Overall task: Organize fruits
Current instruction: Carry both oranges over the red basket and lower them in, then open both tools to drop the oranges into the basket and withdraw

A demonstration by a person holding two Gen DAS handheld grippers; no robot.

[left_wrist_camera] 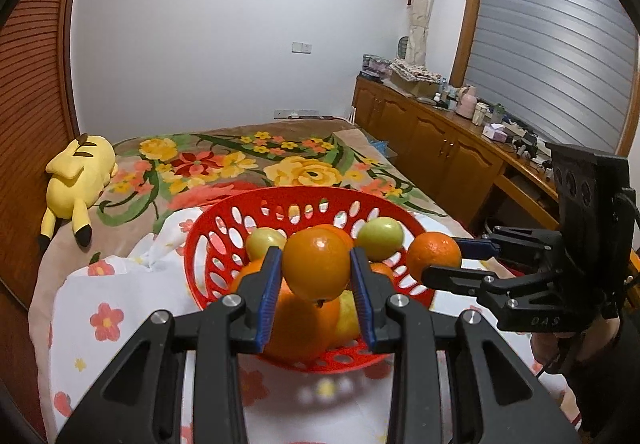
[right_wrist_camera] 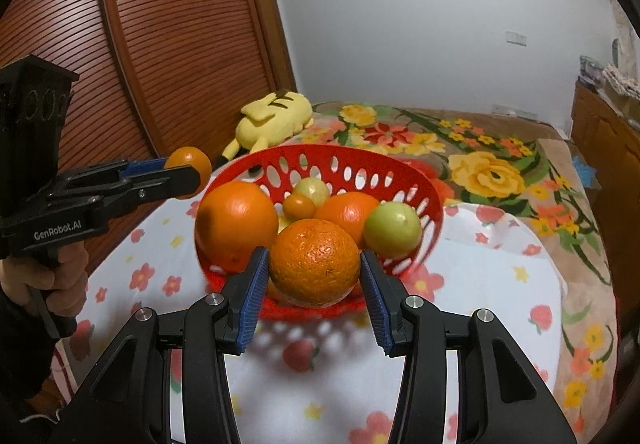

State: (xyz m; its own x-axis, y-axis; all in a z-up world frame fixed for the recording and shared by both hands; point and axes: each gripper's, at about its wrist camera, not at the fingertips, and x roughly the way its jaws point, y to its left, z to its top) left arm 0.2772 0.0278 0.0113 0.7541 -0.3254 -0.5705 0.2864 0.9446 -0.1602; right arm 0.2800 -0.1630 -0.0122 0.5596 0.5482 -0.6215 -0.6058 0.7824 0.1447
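A red perforated basket (left_wrist_camera: 208, 244) (right_wrist_camera: 400, 168) sits on a white flowered cloth on the bed and holds several oranges and green fruits. My left gripper (left_wrist_camera: 316, 276) is shut on a smooth orange (left_wrist_camera: 316, 264) just above the basket; it also shows at the left of the right wrist view (right_wrist_camera: 188, 166), orange in its tips. My right gripper (right_wrist_camera: 314, 284) is shut on a rough-skinned orange (right_wrist_camera: 314, 262) at the basket's near rim; it also shows in the left wrist view (left_wrist_camera: 440, 256), at the basket's right rim.
A yellow plush toy (left_wrist_camera: 78, 180) (right_wrist_camera: 276, 116) lies at the bed's far left by a wooden slatted wardrobe (right_wrist_camera: 160, 44). A wooden cabinet (left_wrist_camera: 440, 140) with clutter on top runs along the right. The flowered bedspread (left_wrist_camera: 248, 160) extends beyond the basket.
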